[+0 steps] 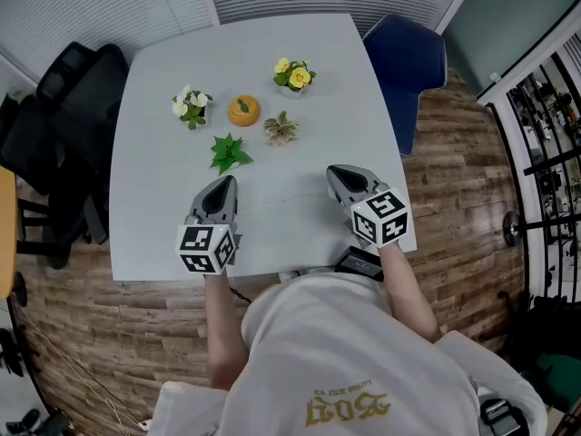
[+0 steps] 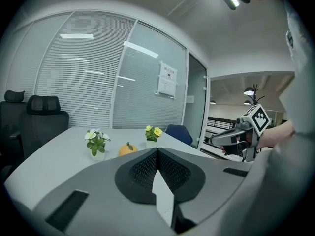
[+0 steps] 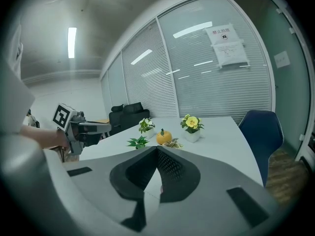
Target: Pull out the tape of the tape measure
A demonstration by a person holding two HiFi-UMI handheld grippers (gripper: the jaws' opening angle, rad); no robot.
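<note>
Approach step, grasp not yet begun. The left tool and right tool, both clenched and empty, hover over the worktop nearer the person than the orange ornament. No tape measure is visible; locate it first.

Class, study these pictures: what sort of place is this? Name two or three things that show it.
Most likely an office meeting room. A pale table stands beside black office chairs, blinds cover the glass walls, and a printed notice hangs on the glass.
</note>
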